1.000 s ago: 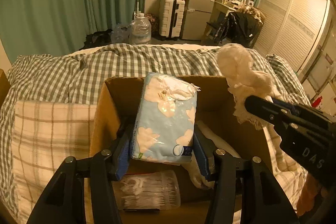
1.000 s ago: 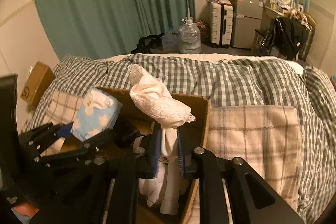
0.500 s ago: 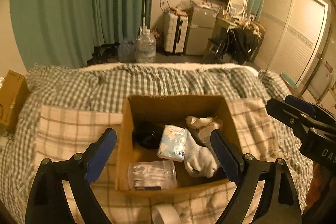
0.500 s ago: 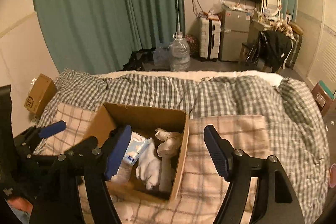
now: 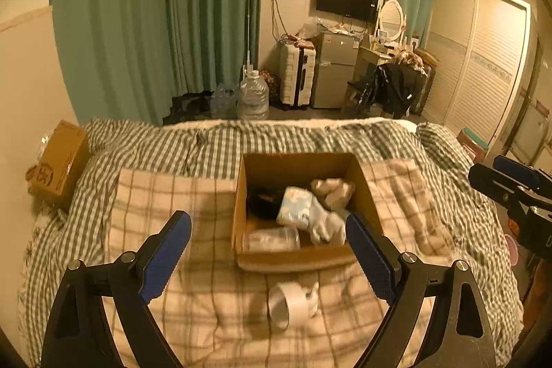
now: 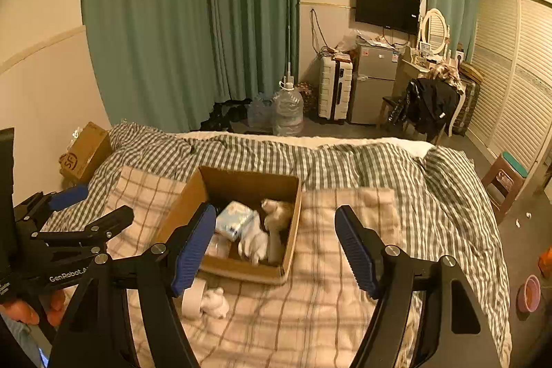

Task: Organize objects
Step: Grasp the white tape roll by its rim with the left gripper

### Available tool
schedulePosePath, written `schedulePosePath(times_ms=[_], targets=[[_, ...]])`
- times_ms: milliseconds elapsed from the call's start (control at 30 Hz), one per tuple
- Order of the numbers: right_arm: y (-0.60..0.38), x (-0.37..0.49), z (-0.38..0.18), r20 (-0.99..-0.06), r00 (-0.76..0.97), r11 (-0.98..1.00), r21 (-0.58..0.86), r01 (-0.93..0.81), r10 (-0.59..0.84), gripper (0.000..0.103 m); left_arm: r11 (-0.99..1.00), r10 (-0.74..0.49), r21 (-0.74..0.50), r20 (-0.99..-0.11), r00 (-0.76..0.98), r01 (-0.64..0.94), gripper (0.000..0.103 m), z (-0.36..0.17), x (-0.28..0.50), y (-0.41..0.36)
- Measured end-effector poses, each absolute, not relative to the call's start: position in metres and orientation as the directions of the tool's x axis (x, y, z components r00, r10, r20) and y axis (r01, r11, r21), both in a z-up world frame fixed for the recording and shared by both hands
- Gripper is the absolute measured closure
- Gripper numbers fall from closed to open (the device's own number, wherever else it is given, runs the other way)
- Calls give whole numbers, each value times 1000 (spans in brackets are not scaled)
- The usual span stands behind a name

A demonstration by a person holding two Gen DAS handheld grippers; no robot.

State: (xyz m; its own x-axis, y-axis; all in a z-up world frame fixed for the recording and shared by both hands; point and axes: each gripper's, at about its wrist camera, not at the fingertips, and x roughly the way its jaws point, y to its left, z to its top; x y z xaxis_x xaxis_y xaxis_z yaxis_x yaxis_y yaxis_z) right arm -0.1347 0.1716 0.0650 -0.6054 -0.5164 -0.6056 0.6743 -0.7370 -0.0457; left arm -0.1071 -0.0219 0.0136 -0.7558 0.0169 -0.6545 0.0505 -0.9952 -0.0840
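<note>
Below the cardboard box, lower centre: tape roll lying on the bed, nearer left tongs; right tongs likewise spread apart, empty.

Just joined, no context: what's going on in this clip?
A person with a hand-held gripper in each hand is tidying loose items into a cardboard box on the bed. Both the left hand-held gripper and the right hand-held gripper are open and empty, held above the bedding. The box holds a tissue pack, white cloth and a clear container. A tape roll lies on the blanket in front of it.
</note>
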Motion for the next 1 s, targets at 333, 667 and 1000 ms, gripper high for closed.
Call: schedulePosePath(times_ms=[333, 667, 1000], targets=[[177, -125, -40, -722, -557, -748, -81, 658, -411, 32, -992, 22, -95, -769, -639, 81, 9, -88, -91, -17], [178, -154, -119, -815, -465, -780, -27, 625, -345, 32, -994, 73, -103, -878, -473, 38, 9, -172, -105, 13], [165, -156, -144, -849, -422, -763, -35, 646, -319, 32, -994, 98, -109, -893, -440, -1, 50, -187, -118, 21]])
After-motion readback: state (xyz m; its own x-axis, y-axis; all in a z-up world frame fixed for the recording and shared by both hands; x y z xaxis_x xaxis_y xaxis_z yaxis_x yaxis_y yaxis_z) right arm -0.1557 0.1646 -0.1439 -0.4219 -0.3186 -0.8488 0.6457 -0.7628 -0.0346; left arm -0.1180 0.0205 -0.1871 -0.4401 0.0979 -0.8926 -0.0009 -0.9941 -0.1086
